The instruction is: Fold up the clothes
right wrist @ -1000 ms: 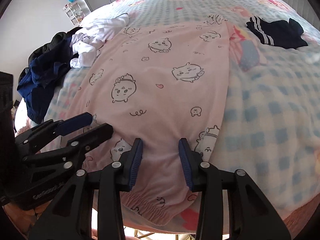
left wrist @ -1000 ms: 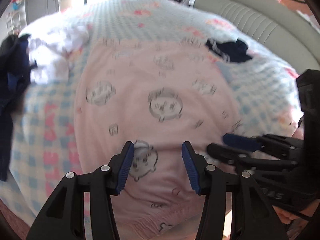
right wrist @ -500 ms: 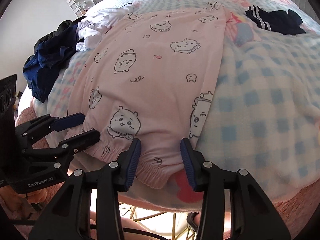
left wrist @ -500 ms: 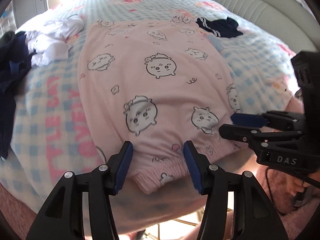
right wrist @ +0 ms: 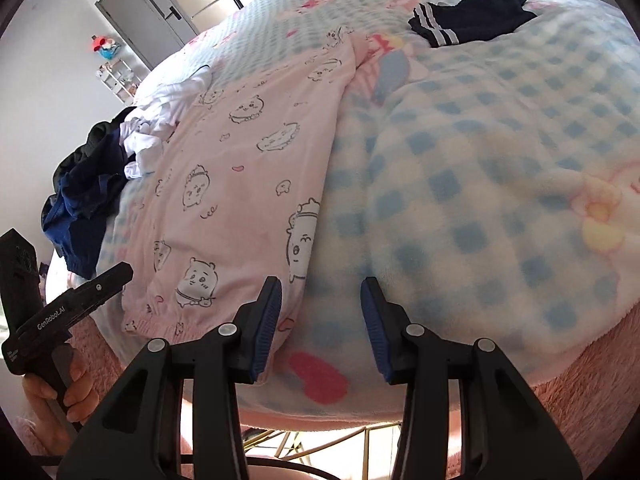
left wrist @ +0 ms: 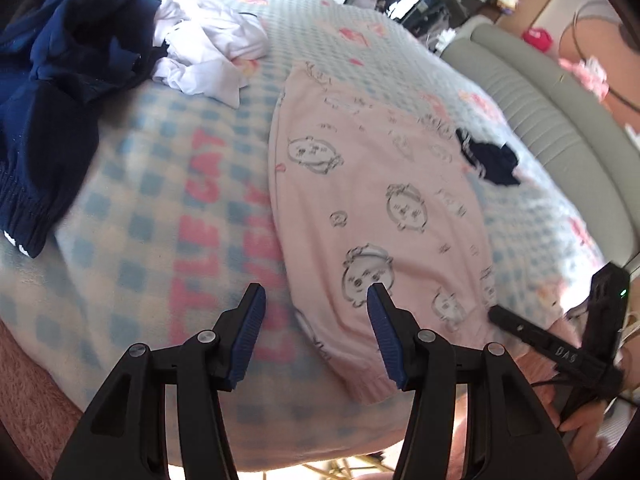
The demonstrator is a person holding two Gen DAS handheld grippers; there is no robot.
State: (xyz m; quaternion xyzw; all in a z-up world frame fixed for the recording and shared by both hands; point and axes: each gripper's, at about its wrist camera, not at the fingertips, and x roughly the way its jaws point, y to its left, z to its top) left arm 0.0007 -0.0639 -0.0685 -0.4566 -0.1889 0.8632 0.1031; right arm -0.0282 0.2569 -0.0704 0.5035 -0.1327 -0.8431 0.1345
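Bedroom shot, checkered blue-and-white blanket [right wrist: 480, 168] covering the bed. Pink pajama piece with cartoon faces [left wrist: 384, 216] is lying flat on it, elastic hem at the near edge. Left gripper [left wrist: 316, 312] is spread wide with nothing pinched, sitting over the pink piece's left hem corner and the blanket beside it. Right gripper [right wrist: 320, 312] is spread too, just off the pink piece's right edge, only blanket between its fingers. Small navy item with white stripes [right wrist: 472, 20] sits farther back, and a navy and white clothes heap [left wrist: 100, 52] is off to the left.
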